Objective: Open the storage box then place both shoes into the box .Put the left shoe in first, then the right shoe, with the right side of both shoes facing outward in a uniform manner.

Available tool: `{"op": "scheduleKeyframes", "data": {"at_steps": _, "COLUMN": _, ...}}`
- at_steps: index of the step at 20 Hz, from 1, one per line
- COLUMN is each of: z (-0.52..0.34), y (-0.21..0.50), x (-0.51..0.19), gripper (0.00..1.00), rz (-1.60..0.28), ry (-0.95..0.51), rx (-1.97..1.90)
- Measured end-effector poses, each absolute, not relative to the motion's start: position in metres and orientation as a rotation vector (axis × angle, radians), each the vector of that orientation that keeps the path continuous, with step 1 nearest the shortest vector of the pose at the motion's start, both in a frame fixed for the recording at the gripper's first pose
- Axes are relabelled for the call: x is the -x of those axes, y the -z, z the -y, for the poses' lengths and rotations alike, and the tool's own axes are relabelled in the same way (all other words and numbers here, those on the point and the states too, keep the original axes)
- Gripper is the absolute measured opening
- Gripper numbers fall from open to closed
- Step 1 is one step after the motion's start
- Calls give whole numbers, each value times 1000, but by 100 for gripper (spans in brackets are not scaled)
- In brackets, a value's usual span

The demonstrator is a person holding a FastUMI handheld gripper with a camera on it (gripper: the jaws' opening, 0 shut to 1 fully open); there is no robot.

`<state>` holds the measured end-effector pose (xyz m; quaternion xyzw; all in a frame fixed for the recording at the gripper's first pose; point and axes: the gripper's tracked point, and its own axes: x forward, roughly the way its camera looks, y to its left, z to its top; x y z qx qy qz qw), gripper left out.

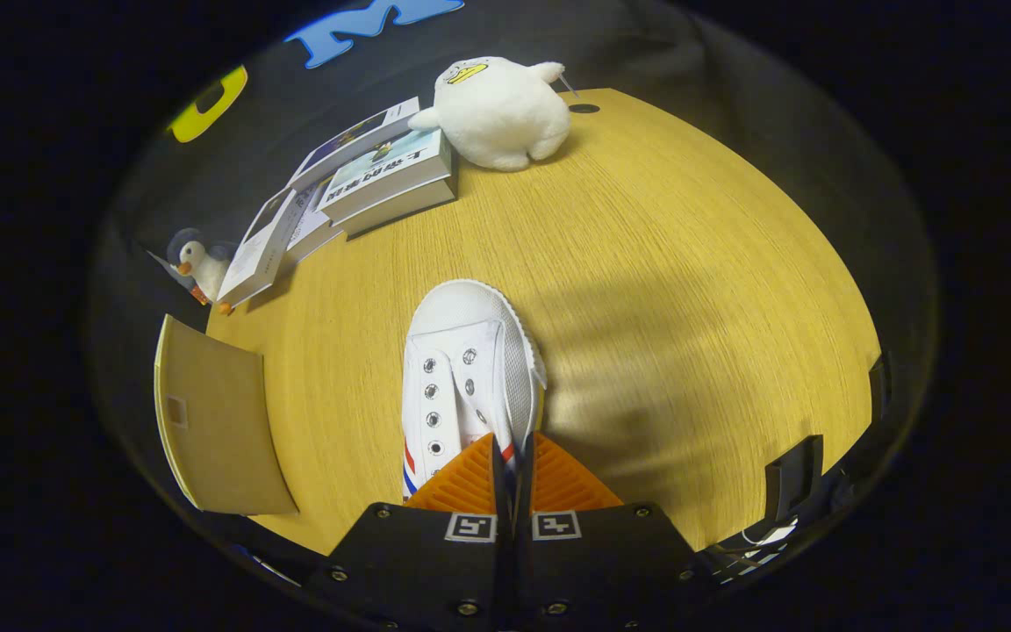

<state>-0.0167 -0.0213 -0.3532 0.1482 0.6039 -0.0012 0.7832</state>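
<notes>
Clenched on the heel collar of the white shoe (470, 369), the fingers (512, 456) pinch it above the worktop (690, 263). Left of the shoe stands a tan flap (220, 421), likely the box's. Keep the grip firm and level, toe forward.

**Gripper clamped on shoe's edge**

The hand-held gripper (512, 456) points forward and downward over the table, its two fingers (469, 483) drawn almost together, pressing from both sides on the thin upper edge of the white shoe (469, 369), whose toe extends straight ahead beyond the fingertips
</notes>
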Motion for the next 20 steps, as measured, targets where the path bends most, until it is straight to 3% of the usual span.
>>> {"op": "scheduleKeyframes", "data": {"at_steps": 20, "z": -149, "y": 218, "x": -28, "gripper": 1, "rz": -1166, "ry": -298, "rx": -323}}
